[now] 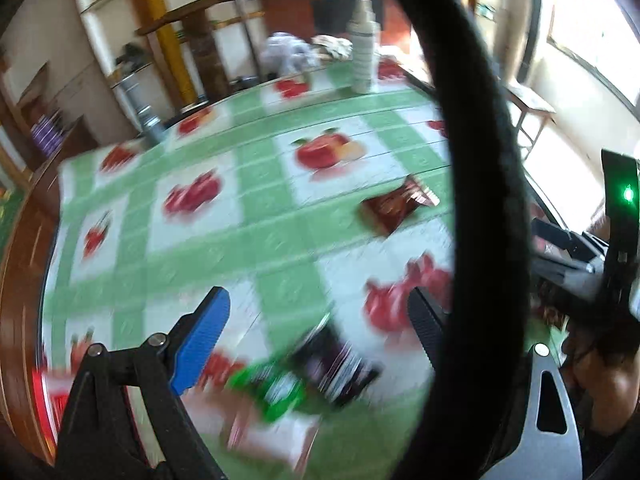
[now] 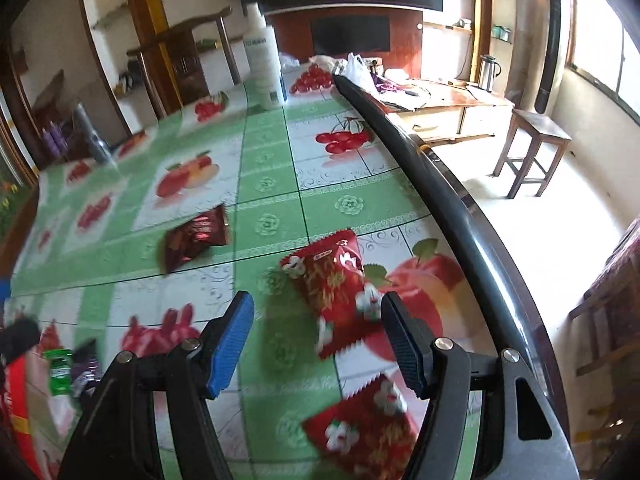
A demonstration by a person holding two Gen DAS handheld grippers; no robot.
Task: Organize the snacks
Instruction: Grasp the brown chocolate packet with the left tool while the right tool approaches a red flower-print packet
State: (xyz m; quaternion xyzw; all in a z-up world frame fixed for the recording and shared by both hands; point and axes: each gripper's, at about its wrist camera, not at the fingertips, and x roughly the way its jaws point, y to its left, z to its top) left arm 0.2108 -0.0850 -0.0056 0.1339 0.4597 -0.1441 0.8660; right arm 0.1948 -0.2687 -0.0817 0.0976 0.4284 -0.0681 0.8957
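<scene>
In the right wrist view my right gripper [image 2: 318,340] is open and empty, just above a red snack packet [image 2: 336,284] on the fruit-print tablecloth [image 2: 272,184]. A second red packet [image 2: 368,428] lies nearer, below the jaws. A dark red packet [image 2: 196,238] lies further left; it also shows in the left wrist view [image 1: 396,206]. My left gripper [image 1: 320,332] is open and empty above a blurred green packet [image 1: 272,388] and a dark purple packet [image 1: 336,364], which also show at the left of the right wrist view [image 2: 60,370].
A white bottle [image 2: 264,64] stands at the table's far end, also in the left wrist view [image 1: 362,48]. A thick black cable [image 1: 480,200] crosses the left wrist view. A red box [image 2: 20,400] lies at the left. A wooden stool [image 2: 532,148] stands beyond the table's right edge.
</scene>
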